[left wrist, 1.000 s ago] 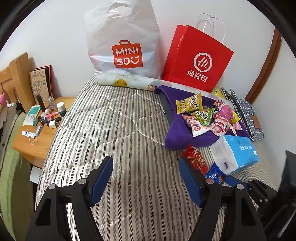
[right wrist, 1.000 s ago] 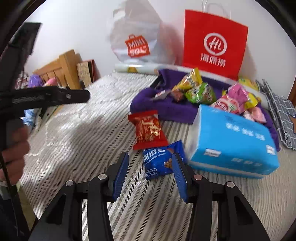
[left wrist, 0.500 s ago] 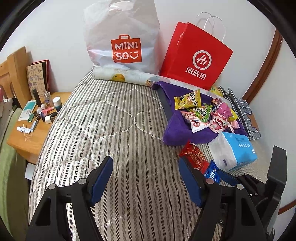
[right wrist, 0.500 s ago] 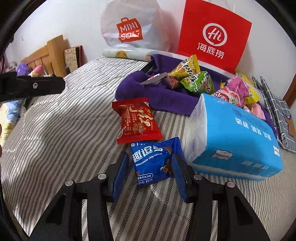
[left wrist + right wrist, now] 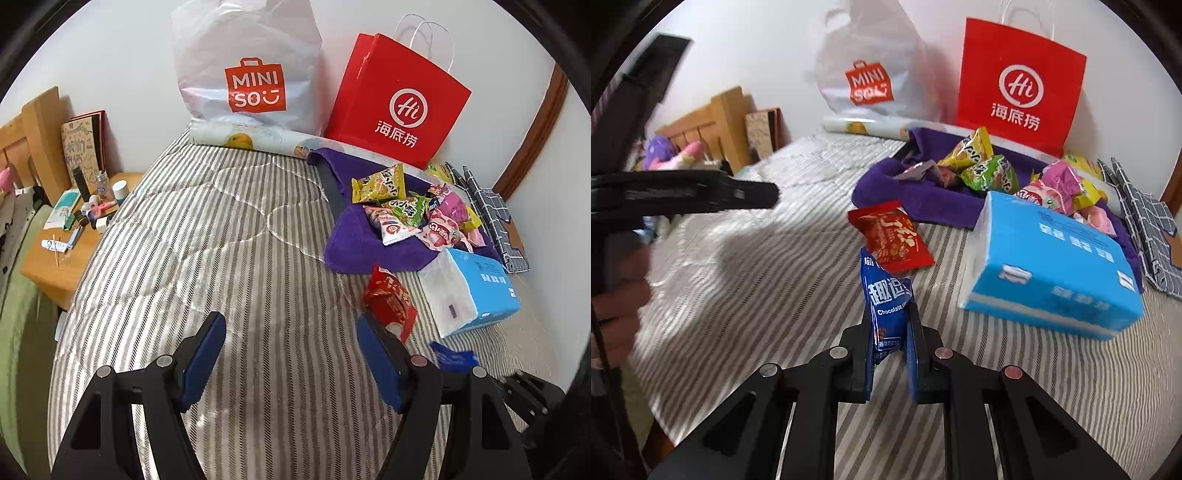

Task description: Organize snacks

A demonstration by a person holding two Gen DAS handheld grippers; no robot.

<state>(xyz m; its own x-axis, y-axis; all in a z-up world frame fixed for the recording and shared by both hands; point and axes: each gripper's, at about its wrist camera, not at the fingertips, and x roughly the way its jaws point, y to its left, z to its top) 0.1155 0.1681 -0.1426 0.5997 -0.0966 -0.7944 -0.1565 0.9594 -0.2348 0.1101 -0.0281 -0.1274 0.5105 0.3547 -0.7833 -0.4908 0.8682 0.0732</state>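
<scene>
— Where is the small blue foil chocolate-chip cookie packet [image 5: 888,306]?

— Pinched upright between the blue pads of the right gripper [image 5: 890,314], lifted just above the grey-striped quilted bedspread [image 5: 738,266]. Just beyond it lies a flat red foil snack packet [image 5: 892,236], beside a blue plastic-wrapped tissue pack [image 5: 1052,258].

— And the left gripper [image 5: 291,336]?

— Spread wide, holding nothing, over bare bedspread. Farther back, a heap of bright snack packets [image 5: 413,210] rests on a crumpled purple towel [image 5: 351,247], in front of a red paper shopping bag [image 5: 399,99] and a white plastic Miniso bag [image 5: 251,70].
</scene>
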